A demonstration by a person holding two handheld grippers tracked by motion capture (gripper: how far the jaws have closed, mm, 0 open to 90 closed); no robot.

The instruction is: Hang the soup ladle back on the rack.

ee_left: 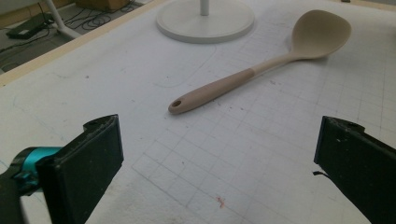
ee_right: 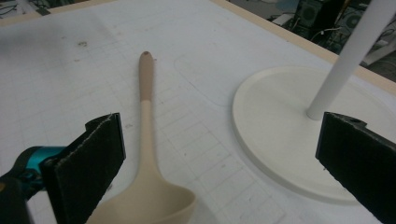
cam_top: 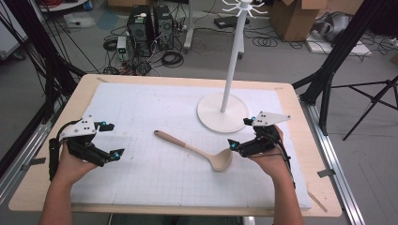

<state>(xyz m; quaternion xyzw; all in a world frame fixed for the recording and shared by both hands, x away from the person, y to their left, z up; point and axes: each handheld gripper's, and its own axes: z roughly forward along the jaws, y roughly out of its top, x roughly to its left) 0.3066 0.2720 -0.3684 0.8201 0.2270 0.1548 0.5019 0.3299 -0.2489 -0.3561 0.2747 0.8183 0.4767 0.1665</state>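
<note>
A beige ladle [cam_top: 197,151] lies flat on the white gridded mat [cam_top: 141,108], bowl toward the right, handle pointing up-left. My right gripper [cam_top: 242,132] is open just right of the bowl; in the right gripper view the ladle [ee_right: 145,154] lies between and ahead of the jaws, bowl nearest. My left gripper [cam_top: 111,139] is open at the mat's left, well apart from the handle end. From the left gripper view the ladle [ee_left: 261,70] lies ahead with its handle hole nearest. A white stand [cam_top: 223,112] with a tall pole and hooks on top rises behind the ladle.
The stand's round base [ee_right: 299,130] sits close to my right gripper's far jaw; it also appears as the base [ee_left: 205,21] at the top of the left gripper view. The wooden table edge [cam_top: 187,79] frames the mat. Cables, computers and tripods are on the floor beyond.
</note>
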